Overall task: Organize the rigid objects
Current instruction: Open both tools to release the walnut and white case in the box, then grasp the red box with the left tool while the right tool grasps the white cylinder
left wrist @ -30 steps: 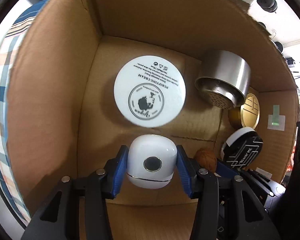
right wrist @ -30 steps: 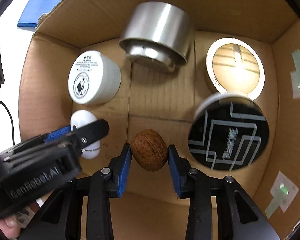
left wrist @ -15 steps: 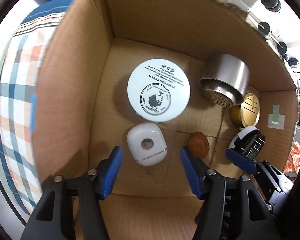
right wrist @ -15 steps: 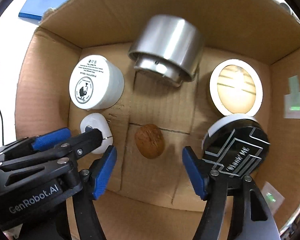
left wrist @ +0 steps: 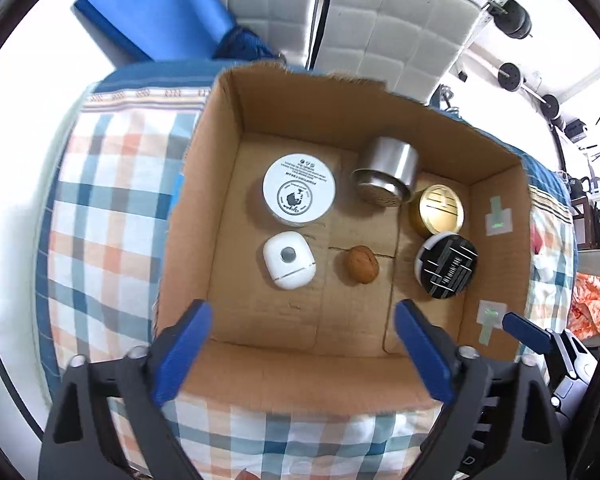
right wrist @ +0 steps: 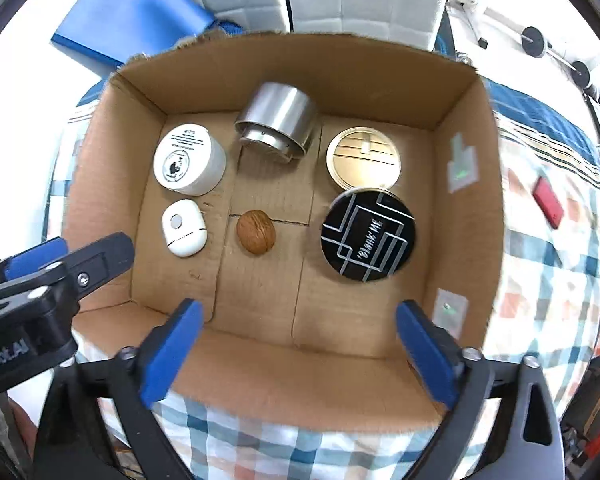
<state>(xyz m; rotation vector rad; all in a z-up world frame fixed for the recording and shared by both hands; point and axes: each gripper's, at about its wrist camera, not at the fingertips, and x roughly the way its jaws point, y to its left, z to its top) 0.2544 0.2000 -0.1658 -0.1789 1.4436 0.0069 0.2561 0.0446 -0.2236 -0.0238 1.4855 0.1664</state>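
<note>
An open cardboard box (left wrist: 220,168) (right wrist: 112,184) holds several objects. A small white case (left wrist: 288,259) (right wrist: 184,227) lies at front left, a walnut (left wrist: 363,263) (right wrist: 256,237) in the middle, a black round tin (left wrist: 446,265) (right wrist: 367,235) at front right. Behind stand a white cream jar (left wrist: 299,189) (right wrist: 188,164), a steel cup (left wrist: 386,175) (right wrist: 278,120) on its side and a gold tin (left wrist: 438,210) (right wrist: 363,158). My left gripper (left wrist: 302,354) is open and empty above the box's near wall. My right gripper (right wrist: 298,354) is open and empty, likewise raised.
The box sits on a plaid cloth (left wrist: 100,208) (right wrist: 560,248). A blue pad (left wrist: 156,12) (right wrist: 128,28) and white quilted cushions (left wrist: 380,12) lie behind. A red item (right wrist: 548,202) lies on the cloth at right. The left gripper's body shows at the right wrist view's left edge (right wrist: 48,280).
Both grippers opened, letting go of the white case and the walnut on the box floor, then pulled up and back out of the box.
</note>
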